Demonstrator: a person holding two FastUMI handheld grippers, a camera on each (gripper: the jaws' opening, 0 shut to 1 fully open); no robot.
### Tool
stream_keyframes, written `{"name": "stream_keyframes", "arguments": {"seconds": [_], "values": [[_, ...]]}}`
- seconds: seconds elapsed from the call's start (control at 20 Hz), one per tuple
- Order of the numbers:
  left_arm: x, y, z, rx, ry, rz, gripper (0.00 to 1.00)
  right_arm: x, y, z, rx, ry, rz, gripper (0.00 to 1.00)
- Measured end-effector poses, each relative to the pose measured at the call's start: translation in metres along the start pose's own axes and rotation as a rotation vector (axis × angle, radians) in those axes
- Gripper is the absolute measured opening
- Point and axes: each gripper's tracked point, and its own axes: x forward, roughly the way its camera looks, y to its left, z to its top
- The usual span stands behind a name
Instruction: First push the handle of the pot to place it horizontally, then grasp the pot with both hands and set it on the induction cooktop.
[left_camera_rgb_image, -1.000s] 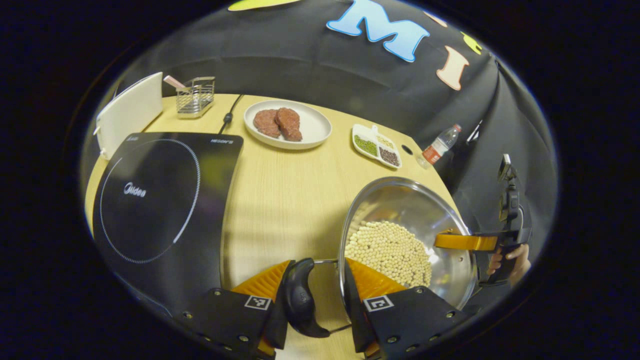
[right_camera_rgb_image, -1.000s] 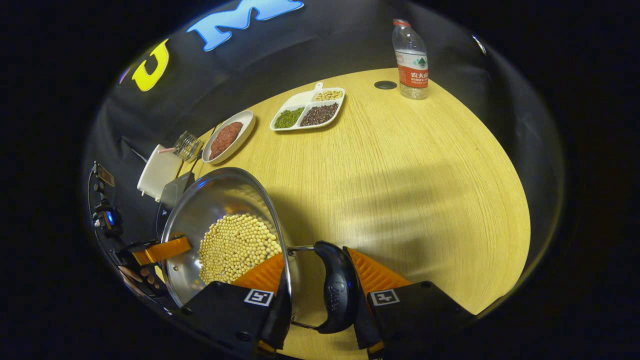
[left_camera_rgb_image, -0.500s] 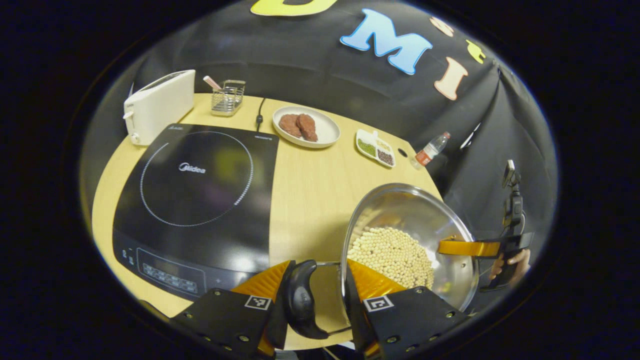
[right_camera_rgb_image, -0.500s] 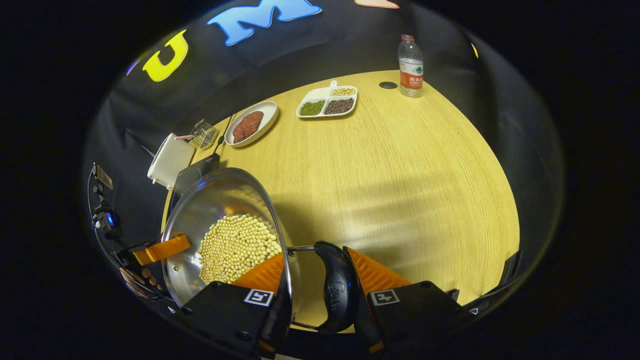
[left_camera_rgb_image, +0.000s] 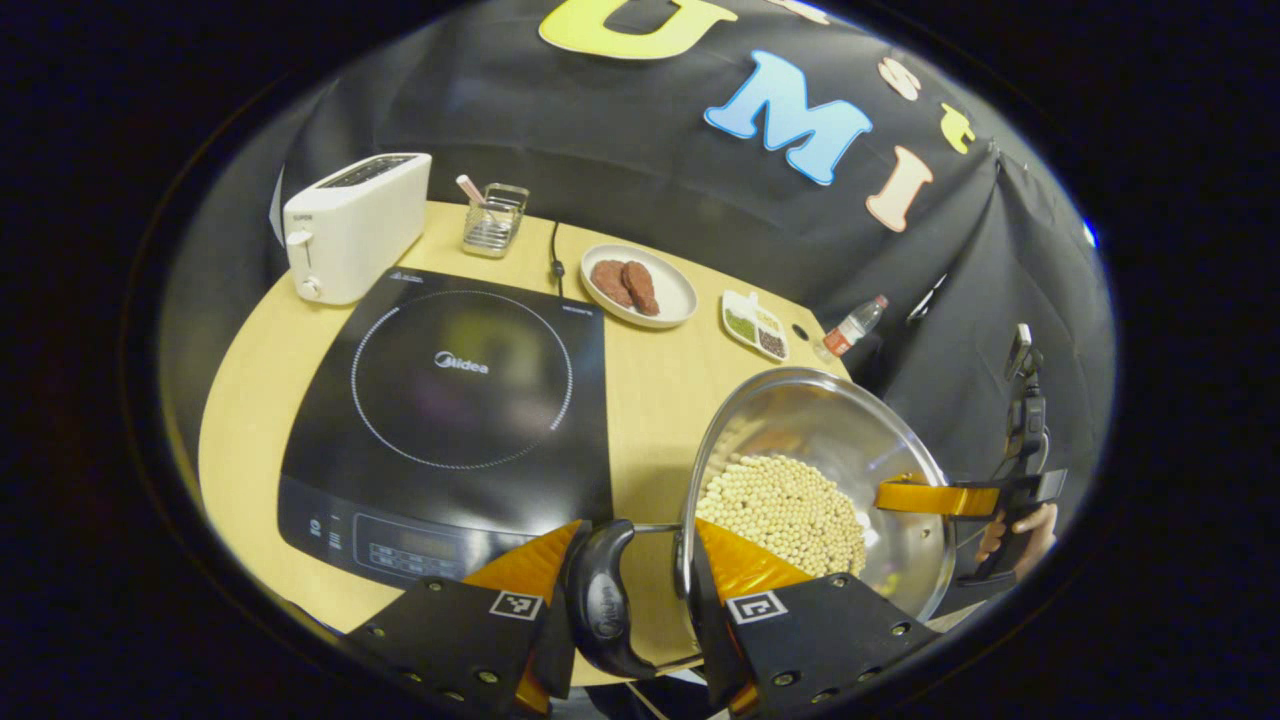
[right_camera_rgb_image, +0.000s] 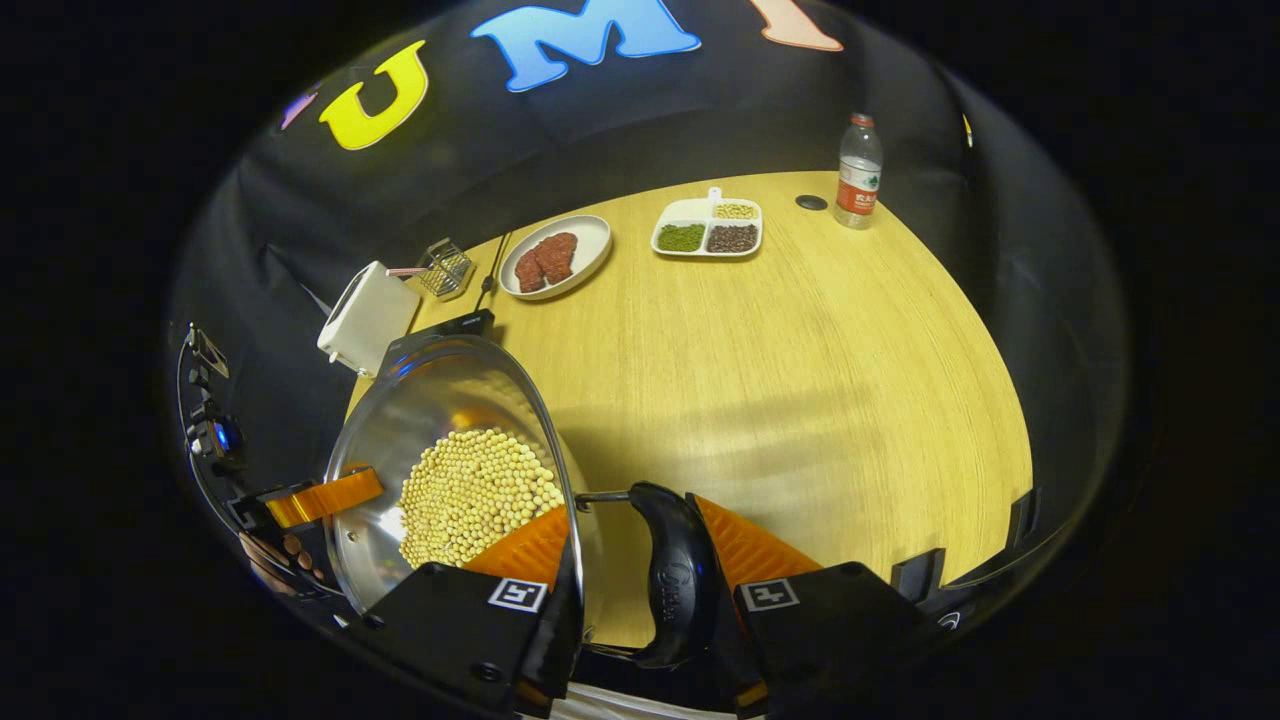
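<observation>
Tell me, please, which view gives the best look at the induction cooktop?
The left gripper view: the induction cooktop lies whole on the table, with its ring and control strip visible. In the right gripper view, the pot hides almost all of it; one dark corner shows beside the toaster.

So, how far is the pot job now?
Done: both grippers, left gripper and right gripper, are shut on the pot's side handles. In hand: the pot with beans is held to the right of the induction cooktop. Left: set it on the cooktop.
</observation>
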Motion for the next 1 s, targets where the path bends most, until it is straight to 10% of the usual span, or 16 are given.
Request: {"name": "stream_keyframes", "arguments": {"seconds": [1.0], "values": [[-0.021, 0.181, 0.091, -0.008, -0.082, 0.076, 0.51, 0.091, 0.169, 0.046, -0.041, -0.005, 0.091, 0.53]]}}
